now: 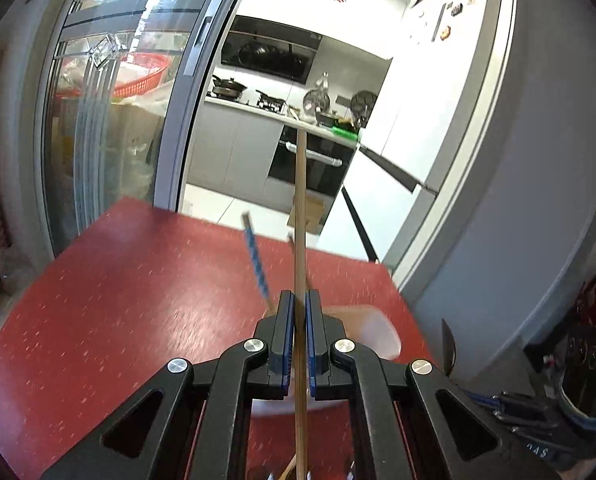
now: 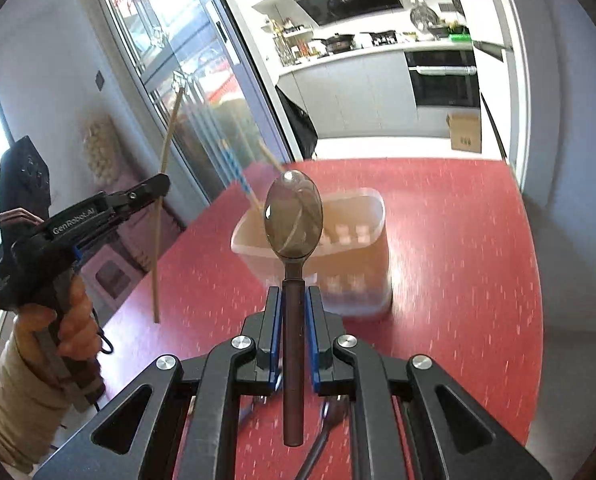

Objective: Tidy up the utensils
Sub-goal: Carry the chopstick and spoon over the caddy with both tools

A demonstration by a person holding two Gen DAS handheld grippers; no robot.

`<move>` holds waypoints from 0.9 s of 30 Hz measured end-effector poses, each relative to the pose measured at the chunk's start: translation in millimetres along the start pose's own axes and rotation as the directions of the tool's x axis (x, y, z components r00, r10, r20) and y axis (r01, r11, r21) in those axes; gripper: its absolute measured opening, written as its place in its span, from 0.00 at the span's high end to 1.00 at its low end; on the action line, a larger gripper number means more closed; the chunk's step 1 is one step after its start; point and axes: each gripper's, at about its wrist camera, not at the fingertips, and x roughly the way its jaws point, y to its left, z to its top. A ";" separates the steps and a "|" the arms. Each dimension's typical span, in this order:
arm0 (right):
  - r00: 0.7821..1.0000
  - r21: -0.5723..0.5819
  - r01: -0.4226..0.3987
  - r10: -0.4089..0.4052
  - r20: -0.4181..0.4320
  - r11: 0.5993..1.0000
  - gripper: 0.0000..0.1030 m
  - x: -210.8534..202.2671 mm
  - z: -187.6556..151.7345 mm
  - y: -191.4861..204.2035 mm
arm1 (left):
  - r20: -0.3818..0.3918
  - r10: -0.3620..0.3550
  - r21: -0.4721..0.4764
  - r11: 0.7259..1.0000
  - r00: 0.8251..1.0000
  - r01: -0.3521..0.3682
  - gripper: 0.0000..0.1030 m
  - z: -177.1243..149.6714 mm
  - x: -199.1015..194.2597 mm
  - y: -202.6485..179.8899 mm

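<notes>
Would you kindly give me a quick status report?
Left gripper shut on chopstick. Right gripper shut on spoon. Container ahead, nothing in the way.

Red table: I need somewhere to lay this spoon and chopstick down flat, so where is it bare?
The red table is bare right of the plastic bin, toward the wall, and in a wide stretch left of it, toward the glass door. The bin's middle is crowded: blue-patterned chopsticks lean out.
</notes>
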 end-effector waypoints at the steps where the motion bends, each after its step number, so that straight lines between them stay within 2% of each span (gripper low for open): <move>1: 1.000 -0.006 -0.004 0.004 0.012 1.000 0.88 3.6 9.9 -1.1 | 0.008 0.004 -0.005 1.000 1.000 -0.004 0.67 3.9 6.6 -1.5; 6: 0.999 -0.032 -0.016 0.018 0.042 0.999 0.88 22.7 50.2 -5.6 | 0.047 0.017 -0.020 1.000 0.999 -0.016 0.67 21.4 36.3 -10.0; 10: 0.998 -0.070 -0.010 0.015 0.067 0.997 0.88 42.1 79.5 -9.7 | 0.090 0.054 -0.016 0.998 0.995 -0.053 0.67 30.7 56.5 -14.5; 15: 0.995 -0.106 -0.012 0.022 0.094 0.994 0.88 65.9 101.8 -13.0 | 0.134 0.093 -0.004 0.996 0.987 -0.093 0.67 33.5 75.5 -18.5; 20: 0.993 -0.176 -0.003 0.024 0.119 0.984 0.88 90.4 106.2 -12.6 | 0.180 0.124 0.019 0.991 0.976 -0.130 0.67 26.1 86.7 -23.5; 27: 0.991 -0.291 0.037 0.003 0.137 0.956 0.88 116.4 85.5 -10.4 | 0.199 0.161 0.040 0.984 0.967 -0.172 0.67 6.9 97.2 -26.2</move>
